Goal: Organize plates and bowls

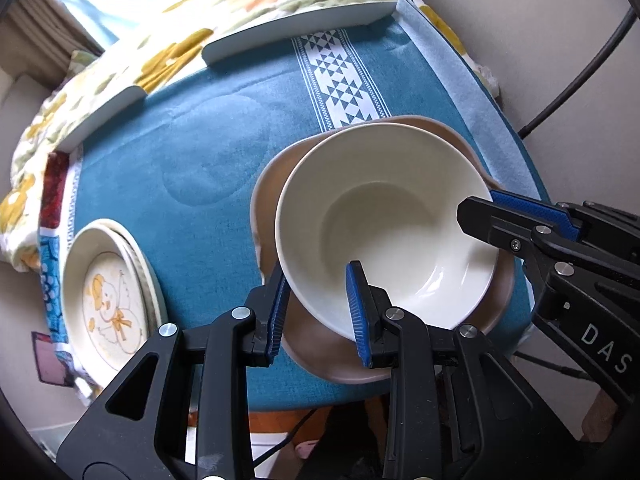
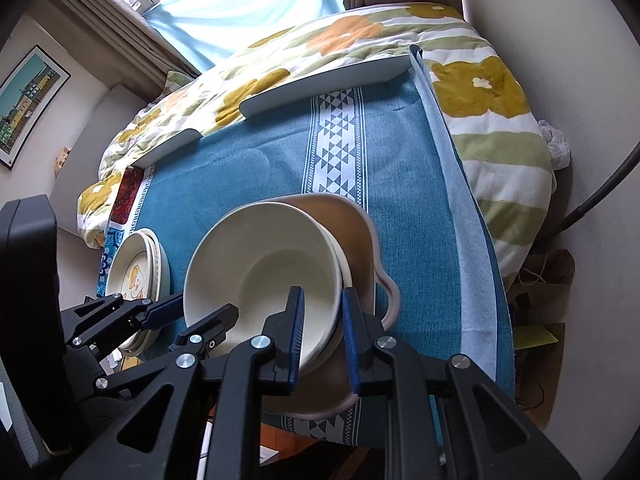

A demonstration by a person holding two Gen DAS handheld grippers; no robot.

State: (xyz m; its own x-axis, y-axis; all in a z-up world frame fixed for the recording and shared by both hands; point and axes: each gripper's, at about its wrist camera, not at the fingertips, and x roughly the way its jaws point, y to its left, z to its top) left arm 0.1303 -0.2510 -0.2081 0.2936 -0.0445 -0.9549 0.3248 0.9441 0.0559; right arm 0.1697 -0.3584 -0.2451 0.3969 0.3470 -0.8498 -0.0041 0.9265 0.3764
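With both grippers clamped on it, the cream bowl (image 1: 384,224) sits tilted inside the wide brown bowl (image 1: 344,364) on the teal tablecloth (image 1: 192,140), near edge of the table, right of centre. Left gripper (image 1: 320,312): jaws narrow, one blue pad inside the bowl, the other outside, pinching the near-left rim. Right gripper (image 2: 322,334): same narrow pinch, on the near-right rim of the cream bowl; a second cream rim shows just under it in the right wrist view, nested in the brown bowl. The cream bowl's near side looks raised off the brown one; can't tell whether its far side touches.

Stack of cream plates (image 1: 108,296) with a cartoon print on the top one sits at the near-left corner, well apart from the bowls. White patterned stripe (image 1: 340,80) runs near-to-far down the cloth. Two pale curved boards (image 1: 296,28) lie along the far edge. Floral duvet (image 2: 480,92) beyond and right of the table.
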